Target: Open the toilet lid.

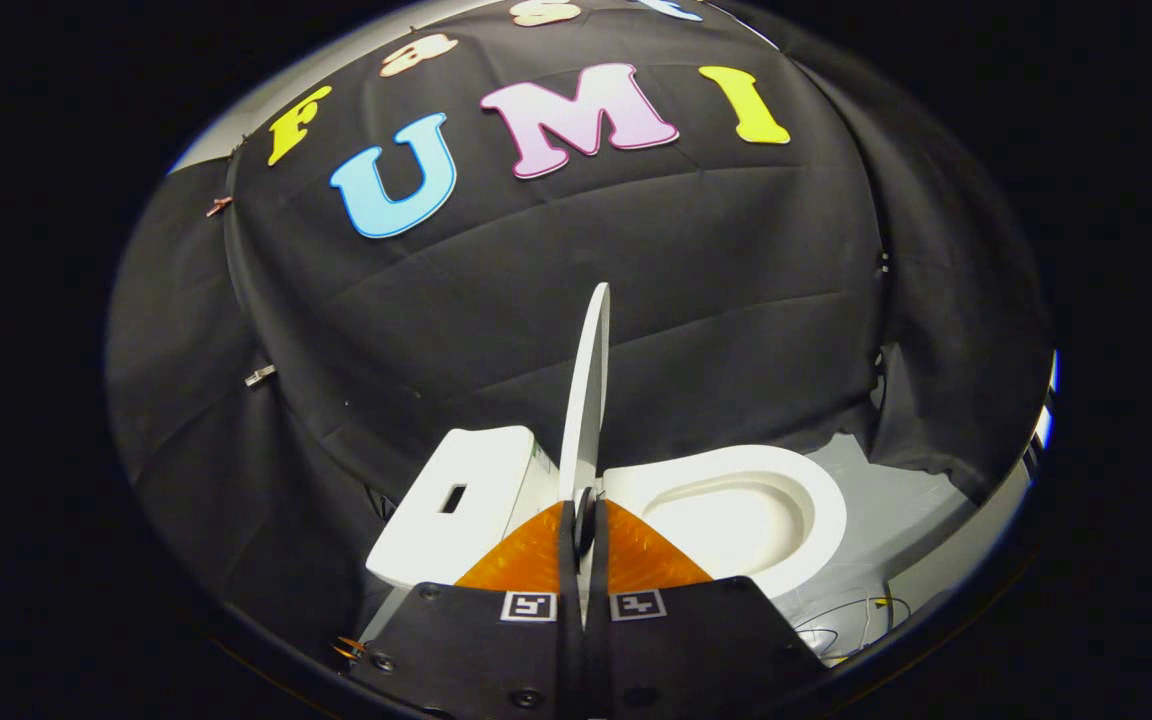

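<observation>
The toilet lid [588,390] stands raised, seen edge-on, rising straight up from between the fingers; the gripper [584,520] is clamped on its lower edge, both fingers pressed together against it. Left of the lid sits the tank [456,500], right lies the open seat [736,510]. The gripper body hides the lid's hinge and the bowl's near side.

White toilet, black cloth bkgd.
Lid [588,390], seat [816,500] & tank [456,500] all plain white; floor [896,510] pale grey; booth wall cloth [636,260] black, creased. Gripper [583,520] carries 2 black-&-white square markers [528,606].
</observation>
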Demonstrator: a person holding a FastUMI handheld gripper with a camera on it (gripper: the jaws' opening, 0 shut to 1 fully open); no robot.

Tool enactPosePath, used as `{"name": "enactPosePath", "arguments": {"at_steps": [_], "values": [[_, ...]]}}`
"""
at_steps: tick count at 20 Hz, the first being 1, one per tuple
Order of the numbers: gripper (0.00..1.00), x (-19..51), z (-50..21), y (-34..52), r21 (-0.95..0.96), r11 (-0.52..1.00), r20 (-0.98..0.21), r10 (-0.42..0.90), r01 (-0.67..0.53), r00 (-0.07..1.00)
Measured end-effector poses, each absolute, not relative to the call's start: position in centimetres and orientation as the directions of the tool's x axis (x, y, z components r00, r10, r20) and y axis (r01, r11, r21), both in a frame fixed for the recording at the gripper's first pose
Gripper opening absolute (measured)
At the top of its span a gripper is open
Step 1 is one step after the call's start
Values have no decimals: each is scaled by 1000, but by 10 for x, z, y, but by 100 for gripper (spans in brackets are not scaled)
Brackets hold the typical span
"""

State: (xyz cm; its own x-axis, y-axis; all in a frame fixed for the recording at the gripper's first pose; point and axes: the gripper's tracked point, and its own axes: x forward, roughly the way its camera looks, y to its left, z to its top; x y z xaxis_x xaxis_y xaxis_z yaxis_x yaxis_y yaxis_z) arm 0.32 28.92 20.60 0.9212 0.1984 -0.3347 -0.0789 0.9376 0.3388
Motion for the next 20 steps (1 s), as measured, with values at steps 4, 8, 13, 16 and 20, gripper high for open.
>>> {"name": "enactPosePath", "arguments": {"at_steps": [4,8,13,16,20], "values": [[5,5,213,311,300,951,-334,185,-81,924],[5,2,218,339,248,963,-329,184,-103,926],[5,3,222,365,200,975,-308,155,-95,939],[5,1,220,381,155,984,-312,134,-89,940],[5,-1,221,402,104,992,-305,103,-74,947]]}}
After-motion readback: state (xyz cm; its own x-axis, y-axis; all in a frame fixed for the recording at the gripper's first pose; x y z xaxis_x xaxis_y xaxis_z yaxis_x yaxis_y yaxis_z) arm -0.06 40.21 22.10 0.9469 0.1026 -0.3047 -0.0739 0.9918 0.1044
